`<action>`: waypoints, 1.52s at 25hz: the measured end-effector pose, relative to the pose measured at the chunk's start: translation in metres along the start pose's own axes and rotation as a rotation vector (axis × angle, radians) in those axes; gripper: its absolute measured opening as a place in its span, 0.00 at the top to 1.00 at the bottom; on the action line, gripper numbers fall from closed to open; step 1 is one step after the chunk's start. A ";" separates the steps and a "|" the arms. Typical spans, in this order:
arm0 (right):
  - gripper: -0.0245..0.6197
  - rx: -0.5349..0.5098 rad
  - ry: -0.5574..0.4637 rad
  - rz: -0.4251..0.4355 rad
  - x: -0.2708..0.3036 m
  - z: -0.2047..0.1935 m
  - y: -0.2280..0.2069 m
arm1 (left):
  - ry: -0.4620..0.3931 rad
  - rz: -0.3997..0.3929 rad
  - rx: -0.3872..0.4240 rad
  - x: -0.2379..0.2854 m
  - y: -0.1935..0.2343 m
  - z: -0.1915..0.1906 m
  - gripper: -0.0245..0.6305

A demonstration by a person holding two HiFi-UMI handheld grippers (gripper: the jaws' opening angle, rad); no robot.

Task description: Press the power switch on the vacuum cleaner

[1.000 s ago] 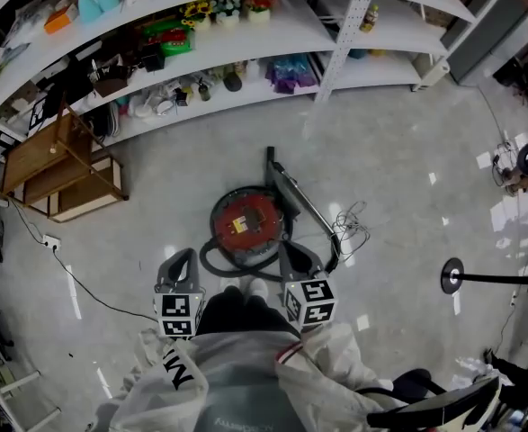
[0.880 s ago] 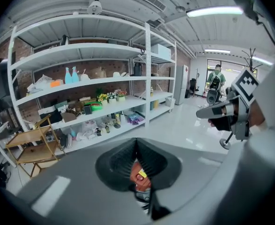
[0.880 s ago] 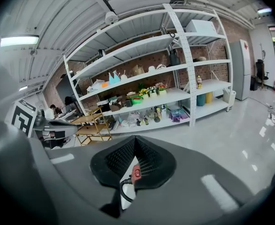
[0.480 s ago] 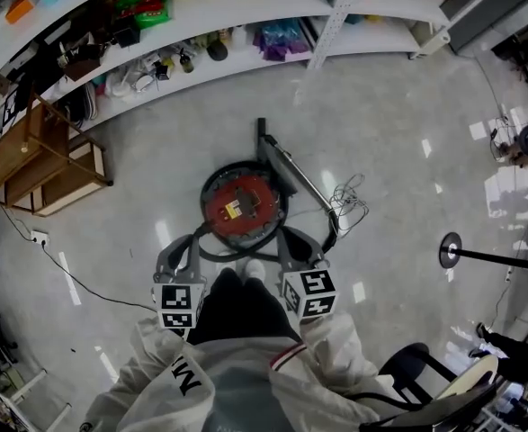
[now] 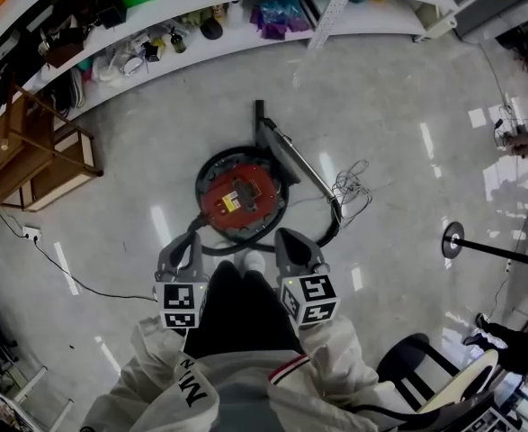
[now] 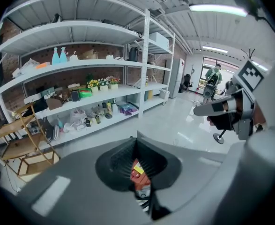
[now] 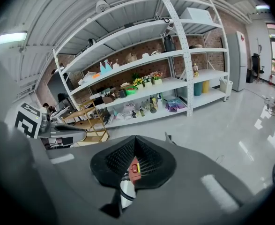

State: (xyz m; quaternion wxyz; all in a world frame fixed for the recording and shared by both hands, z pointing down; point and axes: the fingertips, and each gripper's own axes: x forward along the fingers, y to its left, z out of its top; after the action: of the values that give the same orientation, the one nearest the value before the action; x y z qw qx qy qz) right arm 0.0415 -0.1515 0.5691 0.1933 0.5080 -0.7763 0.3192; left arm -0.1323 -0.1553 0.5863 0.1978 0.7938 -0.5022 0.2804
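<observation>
The vacuum cleaner (image 5: pixel 239 196) is a round red canister with a dark rim, standing on the floor just ahead of the person's feet. A yellowish label sits on its red top; I cannot pick out the power switch. Its hose and wand (image 5: pixel 298 171) run off to the right. My left gripper (image 5: pixel 192 239) hovers near the canister's near-left rim, my right gripper (image 5: pixel 287 238) near its near-right rim. Both are shut and hold nothing. A sliver of the red vacuum cleaner (image 6: pixel 137 171) shows in the left gripper view, and the same red vacuum cleaner (image 7: pixel 134 167) in the right gripper view.
A loose cord (image 5: pixel 353 187) lies to the right of the wand. White shelving (image 5: pixel 201 25) full of small items runs along the far side. A wooden rack (image 5: pixel 30 156) stands far left, a cable (image 5: pixel 75 282) crosses the floor at left, and a round stand base (image 5: pixel 452 238) is at right.
The head view has moved forward, so the shelves slide up and the vacuum cleaner sits higher in the frame. Both grippers have come up closer to the canister's near rim.
</observation>
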 end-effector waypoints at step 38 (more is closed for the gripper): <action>0.96 0.039 0.041 -0.030 0.048 -0.050 -0.017 | 0.126 -0.037 -0.020 0.101 0.002 -0.099 0.96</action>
State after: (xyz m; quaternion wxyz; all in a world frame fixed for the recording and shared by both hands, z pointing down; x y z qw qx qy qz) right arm 0.0360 -0.1537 0.6405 0.2039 0.5166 -0.7582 0.3416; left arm -0.1244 -0.1665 0.7266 0.2422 0.7815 -0.4769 0.3212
